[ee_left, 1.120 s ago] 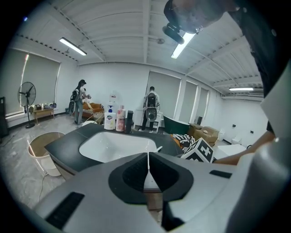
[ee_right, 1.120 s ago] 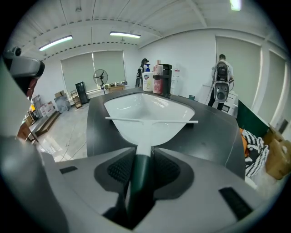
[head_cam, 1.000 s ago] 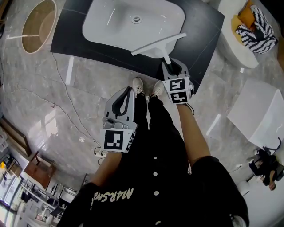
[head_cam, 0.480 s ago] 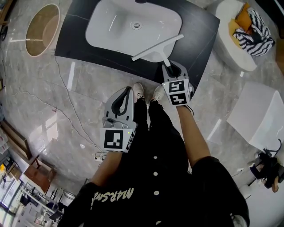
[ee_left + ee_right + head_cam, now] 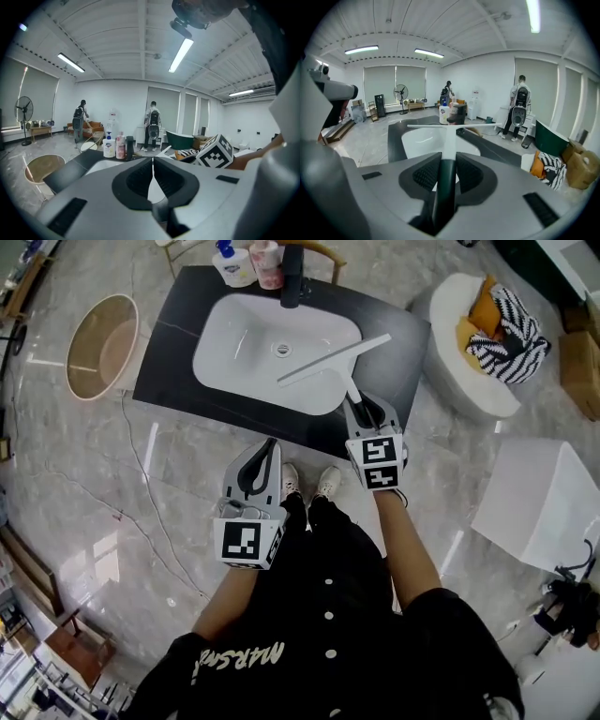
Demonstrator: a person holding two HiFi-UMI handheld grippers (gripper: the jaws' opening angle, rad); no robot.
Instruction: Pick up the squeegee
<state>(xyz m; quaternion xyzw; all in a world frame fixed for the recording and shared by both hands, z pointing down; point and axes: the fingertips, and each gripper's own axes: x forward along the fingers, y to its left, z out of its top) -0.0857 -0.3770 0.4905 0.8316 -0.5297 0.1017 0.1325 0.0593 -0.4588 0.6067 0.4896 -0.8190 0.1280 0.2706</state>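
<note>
Your right hand-held gripper [image 5: 361, 401] has the squeegee [image 5: 335, 356] by its dark handle. Its jaws have just been closing, and in the right gripper view they stand about halfway in, 1 ribbed pad on each side of the handle [image 5: 444, 187], with no gap showing. The handle runs straight out along the line of that hand-held gripper [image 5: 446, 158], so the squeegee lies dead ahead of it. The long white blade [image 5: 454, 125] sits crosswise at the far end, over the white basin [image 5: 234, 357] set in the dark counter [image 5: 169, 343]. It appears to hang above the basin, not rest in it.

Your left hand-held gripper [image 5: 268, 450] is the farther of the 2. It sits short of the counter's near edge, jaws brought together with only a thin seam between them [image 5: 153, 161], and nothing in them.

What matters next is that all the squeegee's length is in front of the grip, so the blade will likely swing wide with any turn of your wrist. The dark tap [image 5: 292, 282] stands beyond the blade; judge your clearance from there.
</note>
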